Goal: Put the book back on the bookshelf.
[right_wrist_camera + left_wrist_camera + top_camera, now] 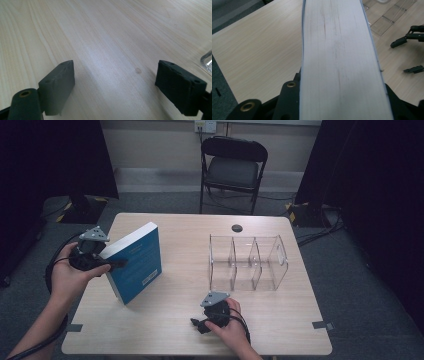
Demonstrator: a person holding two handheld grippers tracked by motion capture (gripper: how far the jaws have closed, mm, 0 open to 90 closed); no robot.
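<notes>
Your left tool (116, 263) clamps the blue book (137, 262), tilted on its edge on the tabletop (185, 315). Your right tool (115, 82) rests wide apart, nothing between. Keep the book squarely gripped while steering toward the clear organizer (247, 262) beyond.

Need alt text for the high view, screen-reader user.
A person's left hand-held gripper clamps a blue book, standing tilted on a light wooden table. The right hand-held gripper rests open near the front edge, just before an empty clear divided organizer. A black folding chair stands beyond.
</notes>
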